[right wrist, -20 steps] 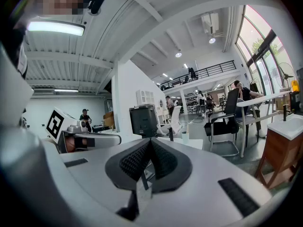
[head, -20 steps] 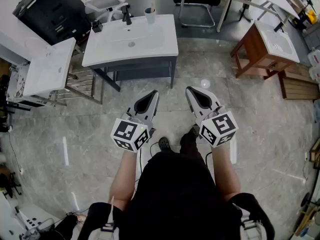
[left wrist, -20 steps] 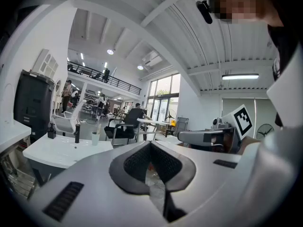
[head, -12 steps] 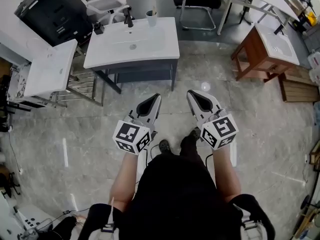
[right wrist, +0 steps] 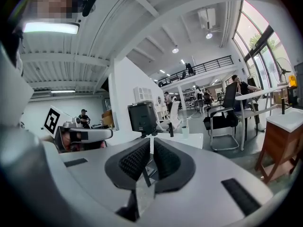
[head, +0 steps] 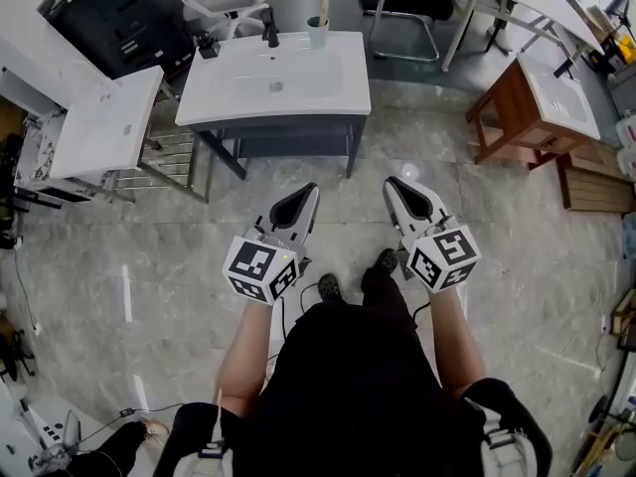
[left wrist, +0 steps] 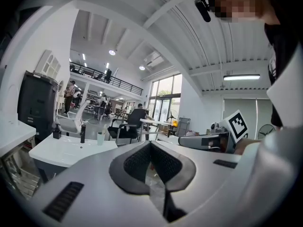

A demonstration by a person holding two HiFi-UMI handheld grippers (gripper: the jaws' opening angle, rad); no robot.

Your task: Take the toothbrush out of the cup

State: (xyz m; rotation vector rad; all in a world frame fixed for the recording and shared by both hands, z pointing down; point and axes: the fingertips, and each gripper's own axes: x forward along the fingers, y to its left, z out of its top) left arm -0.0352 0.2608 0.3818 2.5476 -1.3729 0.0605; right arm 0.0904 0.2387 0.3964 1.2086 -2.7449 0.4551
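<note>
A pale cup [head: 318,32] stands at the back edge of the white sink basin [head: 298,97], right of the dark faucet [head: 270,28]. A toothbrush [head: 323,10] sticks up out of the cup. Both grippers hang over the floor well short of the basin, held side by side in front of the person. My left gripper [head: 303,193] is shut and holds nothing. My right gripper [head: 397,186] is shut and empty too. The cup [left wrist: 100,138] looks small and far in the left gripper view. It appears again as the cup [right wrist: 185,131] beyond the right jaws.
A second white basin [head: 99,127] and a black cabinet [head: 119,18] stand to the left, with a metal rack [head: 164,167] between the basins. A wooden stand with a basin [head: 532,102] is to the right. An office chair [head: 407,3] stands behind the sink.
The head view has shifted: the sink and cup now lie a little further right in the picture. Both grippers stay shut and side by side, the right one slightly further right.
</note>
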